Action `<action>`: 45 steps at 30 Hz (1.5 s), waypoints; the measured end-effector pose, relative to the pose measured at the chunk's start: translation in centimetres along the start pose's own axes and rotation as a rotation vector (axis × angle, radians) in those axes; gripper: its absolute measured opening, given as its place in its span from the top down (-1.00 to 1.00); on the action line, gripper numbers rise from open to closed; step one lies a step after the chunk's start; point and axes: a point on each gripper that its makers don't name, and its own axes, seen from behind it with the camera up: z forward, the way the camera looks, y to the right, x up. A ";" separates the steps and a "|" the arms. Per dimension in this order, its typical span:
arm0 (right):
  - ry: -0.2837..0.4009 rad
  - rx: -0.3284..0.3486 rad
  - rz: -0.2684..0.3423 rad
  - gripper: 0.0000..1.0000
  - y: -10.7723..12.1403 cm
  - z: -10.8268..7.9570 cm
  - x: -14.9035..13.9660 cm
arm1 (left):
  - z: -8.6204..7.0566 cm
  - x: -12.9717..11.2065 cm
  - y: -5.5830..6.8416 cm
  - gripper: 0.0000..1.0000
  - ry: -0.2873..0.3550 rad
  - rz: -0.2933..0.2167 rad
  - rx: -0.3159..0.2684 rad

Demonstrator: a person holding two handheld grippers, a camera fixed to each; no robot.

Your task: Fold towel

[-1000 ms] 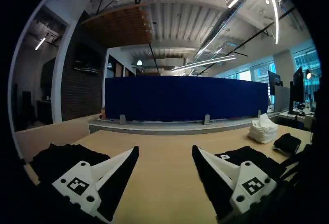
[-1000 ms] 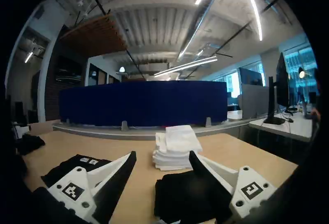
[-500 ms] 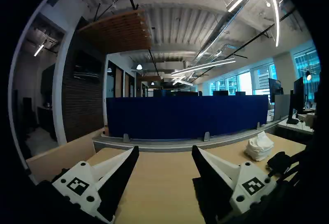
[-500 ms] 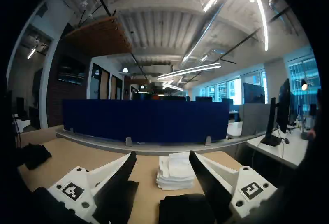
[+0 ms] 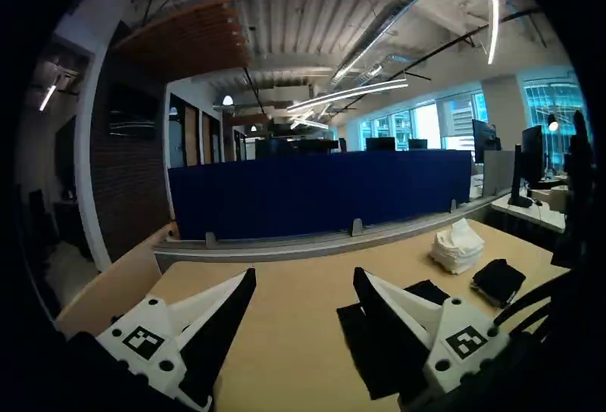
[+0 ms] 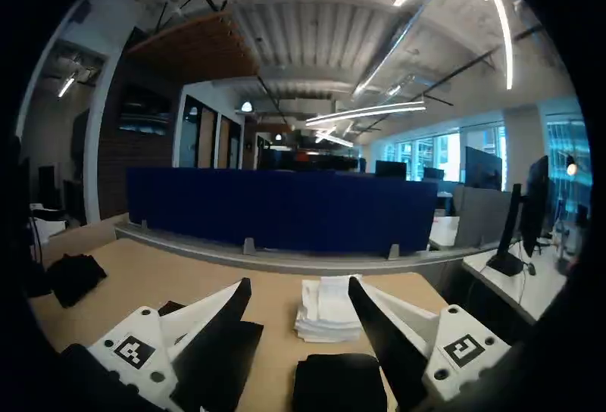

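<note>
**Left gripper view.** Left gripper [image 5: 303, 279]: fingers spread wide, gripping nothing, above the pale wooden desk [image 5: 288, 321].
- The black towel [image 5: 354, 340] lies flat on the desk. It sits partly behind the right-hand finger, and its left border shows in the gap between the fingers. It is not between the tips.
- I cannot tell whether the finger touches the cloth.
- Farther off, toward the desk's far right corner, is a stack of white towels [image 5: 457, 245]. A folded black cloth [image 5: 498, 281] lies just beside it on the near side.
- A blue partition [image 5: 318, 188] runs along the desk's far edge.

**Right gripper view.** Right gripper [image 6: 299, 287]: fingers likewise spread wide, gripping nothing.
- The black towel [image 6: 241, 336] lies low beside the left-hand finger and is partly hidden by it.
- The stack of white towels [image 6: 326, 310] appears in the gap between the fingers, well beyond the tips.
- The folded black cloth [image 6: 337, 382] is nearer, low in the same gap and apart from both fingers.
- A dark bundle [image 6: 72, 276] sits near the desk's left edge, well apart from the rest.
- The blue partition [image 6: 280, 207] stands behind everything.
</note>
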 end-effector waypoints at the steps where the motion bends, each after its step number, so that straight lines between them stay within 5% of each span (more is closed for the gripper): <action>1: -0.016 0.014 -0.005 -0.99 -0.2 0.0 -0.1 | 0.1 -0.1 0.2 -0.91 -0.013 0.006 -0.013; 19: -0.347 0.373 -0.161 -1.00 -6.4 -1.7 -5.9 | -0.9 -5.3 5.5 -0.92 -0.296 0.149 -0.322; 33: -0.466 0.433 -0.226 -1.00 -7.6 -2.2 -10.6 | -1.6 -9.3 7.3 -0.92 -0.394 0.211 -0.416; 45: -0.501 0.461 -0.236 -1.00 -9.4 -2.0 -17.5 | -1.6 -15.9 9.3 -0.91 -0.412 0.251 -0.467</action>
